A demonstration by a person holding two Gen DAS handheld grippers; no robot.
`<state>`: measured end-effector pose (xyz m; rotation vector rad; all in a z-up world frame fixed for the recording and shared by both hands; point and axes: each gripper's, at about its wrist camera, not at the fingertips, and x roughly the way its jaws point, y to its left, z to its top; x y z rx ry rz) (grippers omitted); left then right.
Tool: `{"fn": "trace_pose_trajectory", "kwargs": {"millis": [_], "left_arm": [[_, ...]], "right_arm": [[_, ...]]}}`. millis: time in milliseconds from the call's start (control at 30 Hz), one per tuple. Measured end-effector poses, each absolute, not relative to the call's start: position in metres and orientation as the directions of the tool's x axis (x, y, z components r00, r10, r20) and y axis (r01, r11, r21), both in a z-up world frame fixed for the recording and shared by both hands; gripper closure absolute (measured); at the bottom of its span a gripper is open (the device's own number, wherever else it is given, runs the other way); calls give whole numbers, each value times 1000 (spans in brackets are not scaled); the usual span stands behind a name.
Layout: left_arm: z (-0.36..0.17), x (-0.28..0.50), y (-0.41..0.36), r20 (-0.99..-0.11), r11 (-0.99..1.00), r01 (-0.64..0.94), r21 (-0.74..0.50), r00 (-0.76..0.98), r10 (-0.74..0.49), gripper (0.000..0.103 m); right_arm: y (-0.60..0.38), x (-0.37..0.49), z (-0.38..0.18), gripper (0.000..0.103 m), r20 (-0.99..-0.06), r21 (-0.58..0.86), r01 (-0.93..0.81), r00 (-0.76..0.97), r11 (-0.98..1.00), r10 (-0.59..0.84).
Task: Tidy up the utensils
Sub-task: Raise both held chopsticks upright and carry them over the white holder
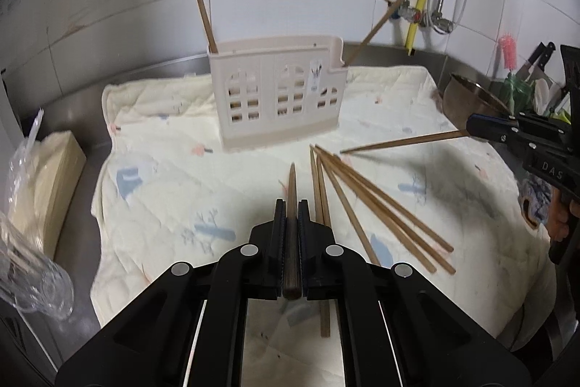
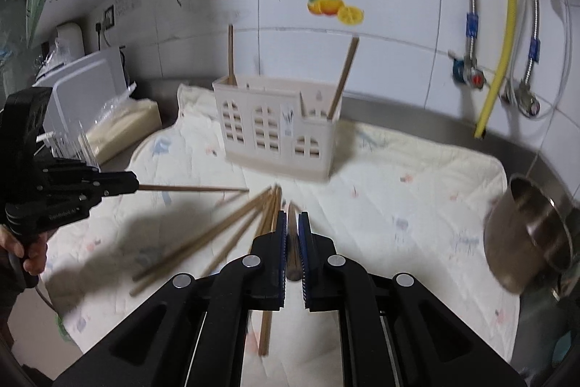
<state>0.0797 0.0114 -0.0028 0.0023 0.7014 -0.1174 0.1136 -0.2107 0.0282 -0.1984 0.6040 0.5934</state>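
**Left wrist view: one chopstick clamped in each gripper, both lifted, holder next**

Left wrist view showed my left gripper (image 1: 291, 211) clenched on a dark chopstick (image 1: 291, 191), its tip poking out past the jaws toward the holder (image 1: 277, 95). Right wrist view showed the same on the other side: my right gripper (image 2: 293, 223) was clenched on a second chopstick (image 2: 292, 234), only a short end visible between the pads. Each view also caught the other gripper from the side with its stick held out over the cloth (image 1: 152, 147).

Step in hand, by my read: pick done on both sides, carry to the holder under way. The holder stood upright at the far side of the cloth near the tiled wall, with two chopsticks already in it, one at its left end (image 1: 204, 20) and one leaning out of the lower right section (image 1: 373, 31). A loose fan of chopsticks (image 1: 380, 213) lay on the cloth between me and the holder, not yet sorted. A steel pot (image 2: 525, 234) sat off to the right, clear of the path.

Next move probably needs each stick tipped toward upright, tip aimed into an open section, then let go. Risk: clipping the rim or the sticks already standing there.
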Motion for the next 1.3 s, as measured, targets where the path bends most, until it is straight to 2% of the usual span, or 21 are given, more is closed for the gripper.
{"fn": "trace_pose_trajectory", "kwargs": {"millis": [400,900,1133,1300], "left_arm": [[34,112,19,-604,991,130,-41,786,-129,97],[114,147,27,-559,982,186,-34,811,-173,98],[171,152,35,-474,984,179,-6,866,-160,98],[198,172,42,-413,988,152,-10,900,-142,98]], "right_arm": [[-187,158,74,97,-556,0,-603,663,798,501],[-176,206,171,97,-496,-23,-620,688,784,530],[-178,227,189,97,-467,-13,-594,715,805,520],[-165,246,175,97,-508,-12,-587,701,809,501]]}}
